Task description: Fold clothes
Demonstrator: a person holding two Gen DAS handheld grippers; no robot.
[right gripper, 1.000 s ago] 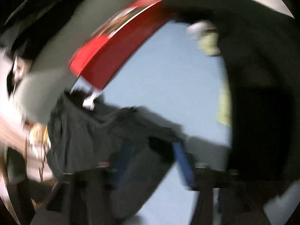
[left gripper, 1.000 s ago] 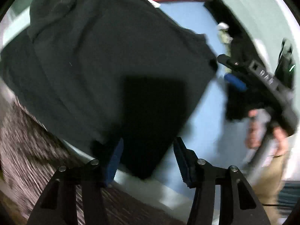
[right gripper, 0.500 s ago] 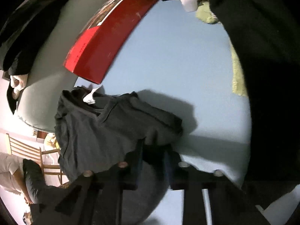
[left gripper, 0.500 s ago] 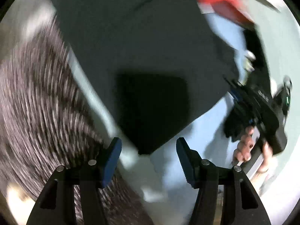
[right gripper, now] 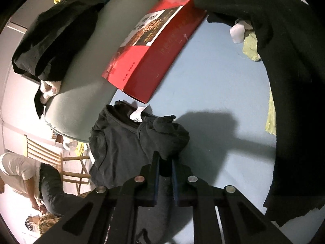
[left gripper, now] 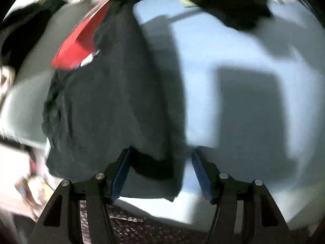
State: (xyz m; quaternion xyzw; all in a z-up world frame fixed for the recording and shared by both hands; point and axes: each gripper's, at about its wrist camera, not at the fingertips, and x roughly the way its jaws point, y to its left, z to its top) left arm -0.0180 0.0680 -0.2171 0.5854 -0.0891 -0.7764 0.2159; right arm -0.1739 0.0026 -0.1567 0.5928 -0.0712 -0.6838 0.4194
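Note:
A dark grey shirt [right gripper: 121,148] lies crumpled on the light blue surface [right gripper: 213,81], with its collar and white label toward the red box. My right gripper [right gripper: 165,158] is closing, and its pads pinch a bunched fold of the shirt's edge. In the blurred left wrist view the same shirt [left gripper: 113,101] hangs stretched from the top of the frame down to its near hem. My left gripper [left gripper: 160,151] stands open there. The hem corner lies between its blue pads [left gripper: 121,170] without being pressed.
A red box [right gripper: 160,46] rests at the back of the surface. A large black garment [right gripper: 294,81] drapes along the right over a yellow-green cloth [right gripper: 250,46]. Black clothes [right gripper: 54,34] sit on a grey cushion. A person [right gripper: 20,174] bends near a wooden chair [right gripper: 44,152].
My right gripper went from open to closed on the shirt's bunched edge and tipped up a little. The left wrist view swung from the patterned floor to the shirt's near hem, jaws still wide.

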